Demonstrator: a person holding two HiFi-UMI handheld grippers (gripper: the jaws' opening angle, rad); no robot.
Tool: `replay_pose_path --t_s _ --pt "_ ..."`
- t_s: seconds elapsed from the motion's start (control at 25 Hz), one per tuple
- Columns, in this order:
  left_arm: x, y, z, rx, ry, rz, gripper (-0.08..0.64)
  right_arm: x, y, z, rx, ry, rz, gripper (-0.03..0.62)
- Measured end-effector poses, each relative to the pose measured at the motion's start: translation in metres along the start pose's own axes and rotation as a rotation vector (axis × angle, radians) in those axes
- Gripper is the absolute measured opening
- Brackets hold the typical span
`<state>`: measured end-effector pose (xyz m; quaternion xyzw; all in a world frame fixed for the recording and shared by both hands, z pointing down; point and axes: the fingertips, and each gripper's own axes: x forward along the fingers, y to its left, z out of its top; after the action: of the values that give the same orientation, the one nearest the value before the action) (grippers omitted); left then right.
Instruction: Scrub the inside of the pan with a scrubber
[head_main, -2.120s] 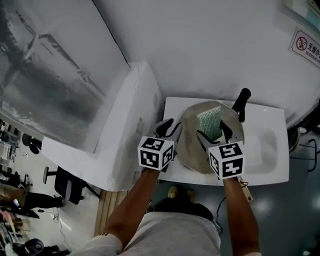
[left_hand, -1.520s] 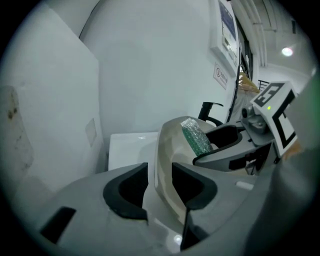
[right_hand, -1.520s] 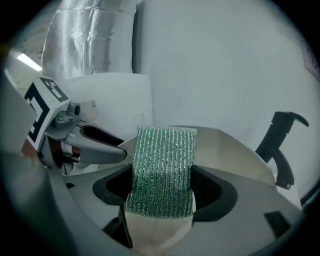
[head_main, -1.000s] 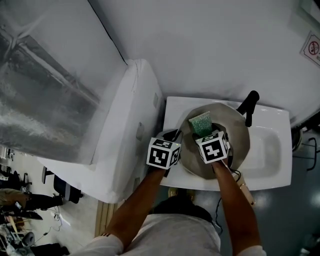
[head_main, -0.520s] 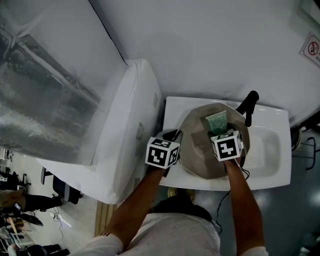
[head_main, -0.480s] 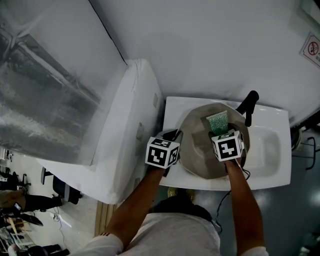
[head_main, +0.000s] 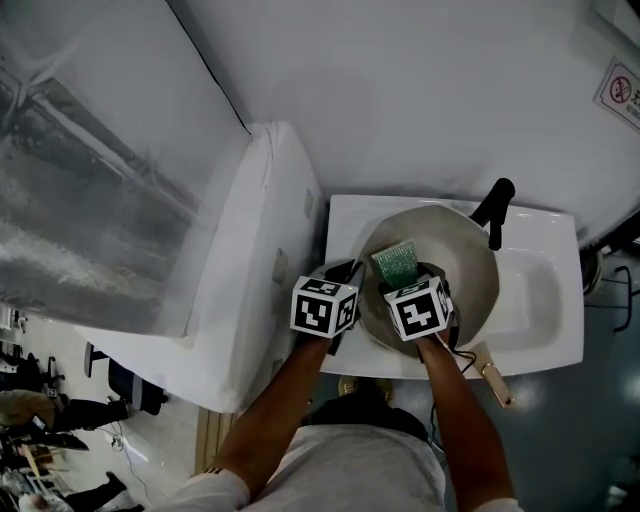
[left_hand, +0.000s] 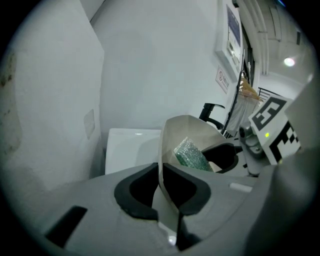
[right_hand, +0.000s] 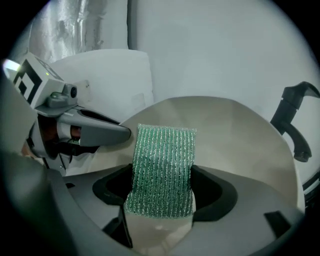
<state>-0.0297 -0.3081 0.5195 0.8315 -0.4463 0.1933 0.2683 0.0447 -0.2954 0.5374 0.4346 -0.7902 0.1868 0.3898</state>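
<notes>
White wall is seen behind a white basin (head_main: 545, 300), beside which a tall white unit stands at the left. The pan (head_main: 462, 262) is held tilted over the basin's left half, its black handle (head_main: 491, 212) pointed toward the far edge. The jaws of the left gripper (left_hand: 160, 176) are clamped on the pan's thin rim at the side nearest the basin's left edge, the wall of the pan being pinched between the two pads. The jaws of the right gripper (right_hand: 162, 197) are closed on the lower end of the green scrubber (right_hand: 164, 160), whose free end is laid against the inside of the pan, near the clamped rim. Trouble is most likely to be caused by the narrow hold on the rim: if the scrubber is pressed hard, the pan may be twisted or slid out of the left jaws and dropped into the basin. The scrubber may also be dragged out of its hold by friction. Since the two grippers are kept close together, a knock between them is possible on a stroke toward the left rim.
</notes>
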Motion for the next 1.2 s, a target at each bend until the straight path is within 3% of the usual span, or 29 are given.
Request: replay_pose_path --t_s 0.32,0.84,1.0,1.2 --pt "0.001 -0.001 0.000 -0.004 -0.001 -0.005 0.043 0.014 0.005 -0.005 -0.012 0.038 0.001 0.353" --pt "0.001 0.000 0.000 0.001 0.002 -0.008 0.043 -0.024 -0.084 -0.039 0.011 0.077 -0.162 0.353" --pt "0.001 0.000 0.000 0.002 0.000 -0.010 0.043 -0.034 -0.064 -0.038 -0.024 0.076 -0.137 0.353" --pt "0.002 0.001 0.000 0.000 -0.002 -0.008 0.043 -0.025 -0.005 -0.035 -0.072 0.073 -0.036 0.353"
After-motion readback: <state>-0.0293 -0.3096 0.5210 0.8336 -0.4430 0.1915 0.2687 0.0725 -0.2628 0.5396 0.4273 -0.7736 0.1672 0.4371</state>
